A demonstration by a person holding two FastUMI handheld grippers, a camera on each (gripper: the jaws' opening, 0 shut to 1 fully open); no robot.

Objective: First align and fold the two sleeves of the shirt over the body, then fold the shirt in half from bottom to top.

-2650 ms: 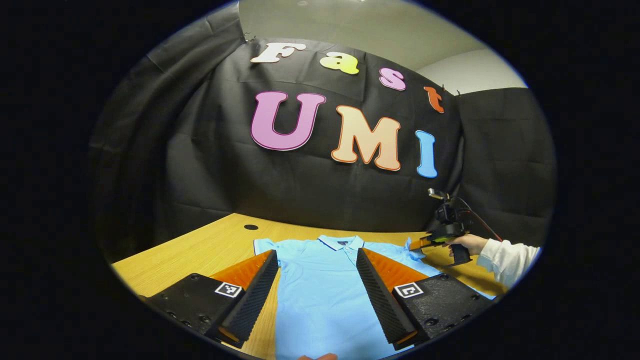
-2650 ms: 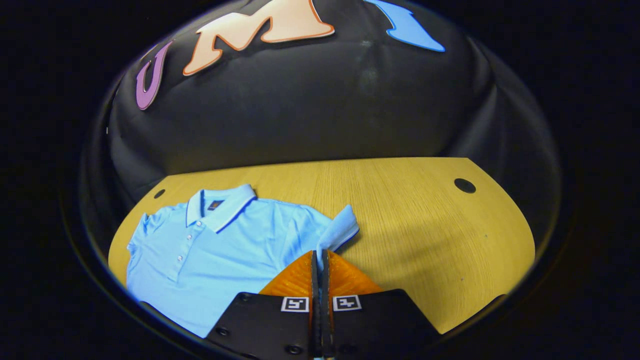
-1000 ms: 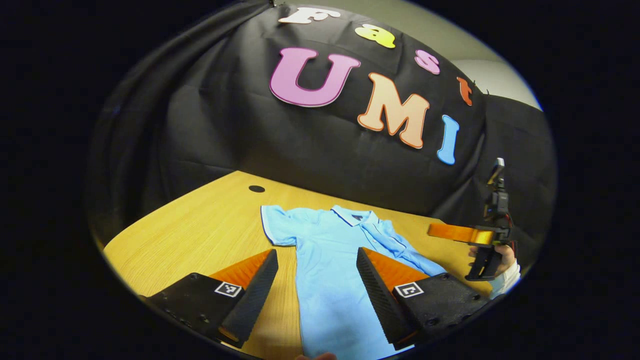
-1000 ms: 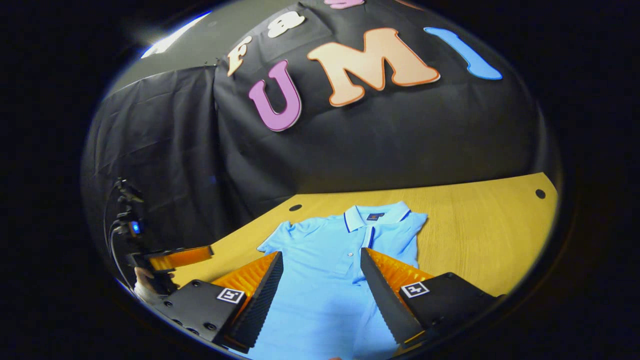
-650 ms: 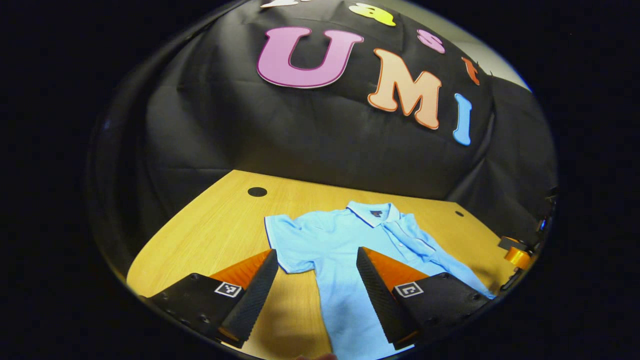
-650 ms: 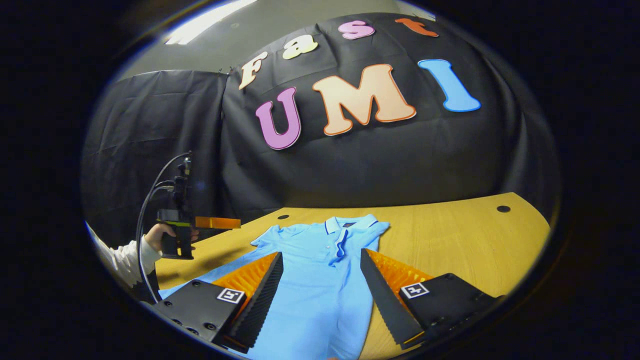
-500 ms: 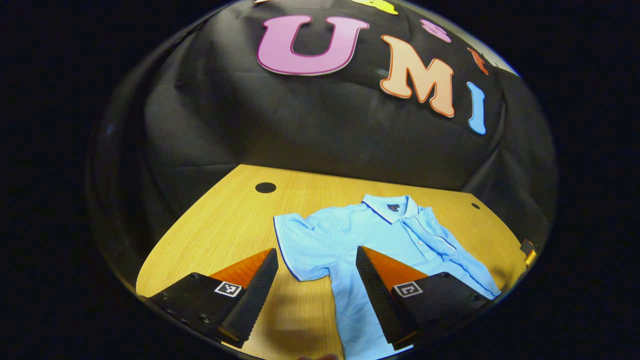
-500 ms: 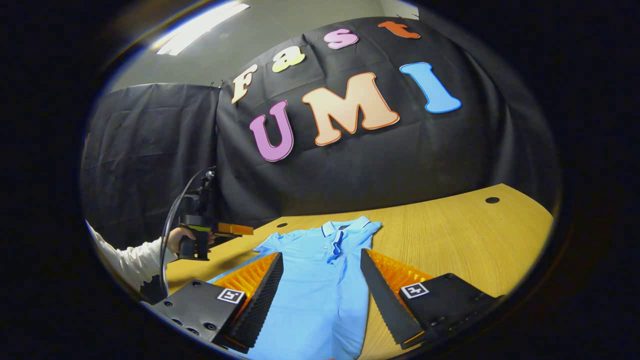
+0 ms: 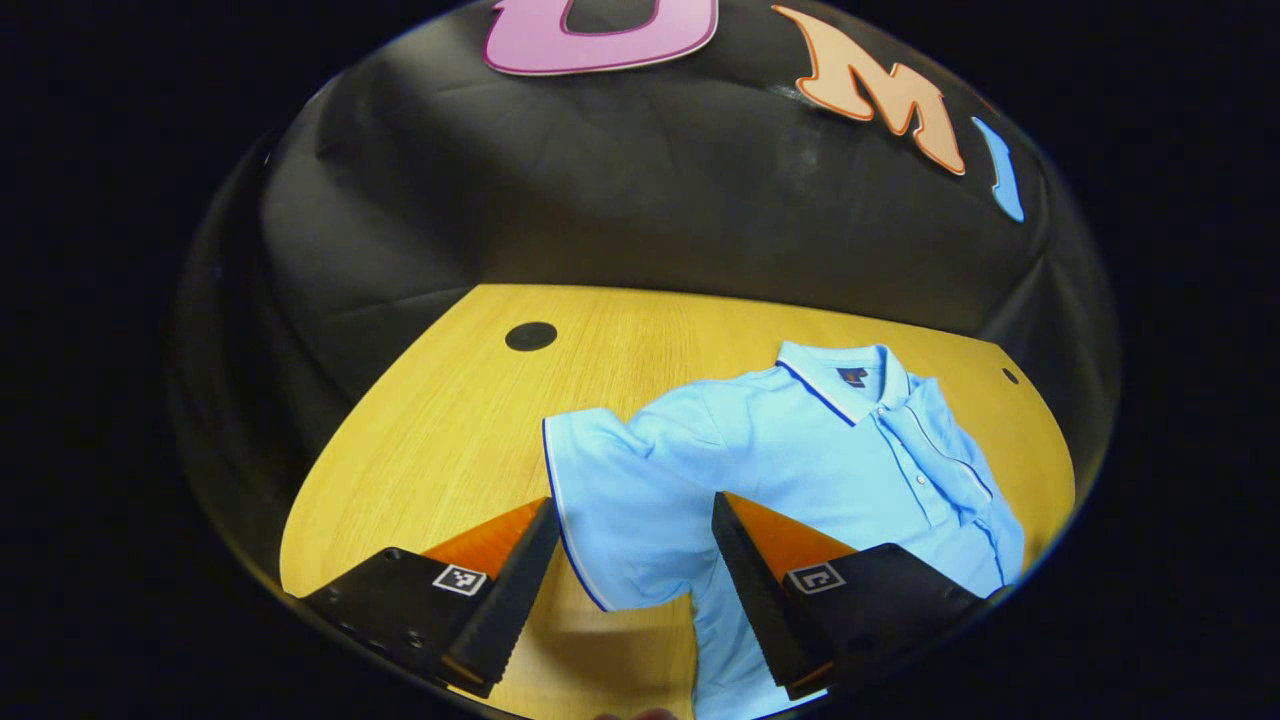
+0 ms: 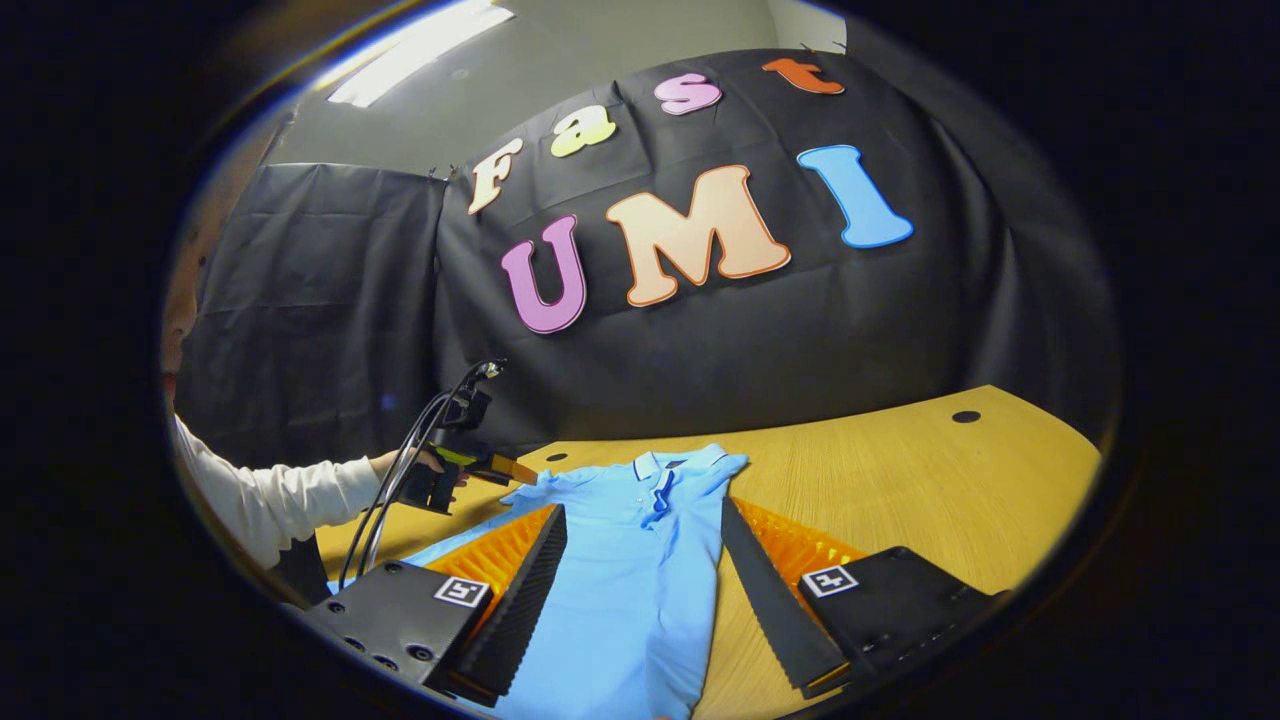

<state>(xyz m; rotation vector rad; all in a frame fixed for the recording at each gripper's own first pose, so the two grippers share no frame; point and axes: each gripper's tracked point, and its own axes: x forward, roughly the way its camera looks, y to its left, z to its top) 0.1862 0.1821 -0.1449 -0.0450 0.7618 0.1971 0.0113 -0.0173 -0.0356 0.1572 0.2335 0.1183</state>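
Our left gripper (image 9: 630, 590) hangs spread over the unfolded sleeve (image 9: 610, 500) of the blue shirt (image 9: 830, 450), which lies flat on the table (image 9: 450, 420); we should pinch its hem and lay it squarely across the body; our right gripper (image 10: 640, 600) waits spread.

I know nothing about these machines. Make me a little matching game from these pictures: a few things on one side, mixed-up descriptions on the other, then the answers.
Things:
1. shirt
2. table
3. left gripper
4. sleeve

Descriptions:
A. white, on a person's arm
B. yellow wood grain with a dark round hole
C. light blue, lying flat, collar toward the wall
D. open, over the shirt's spread short sleeve

Pairs: 1-C, 2-B, 3-D, 4-A
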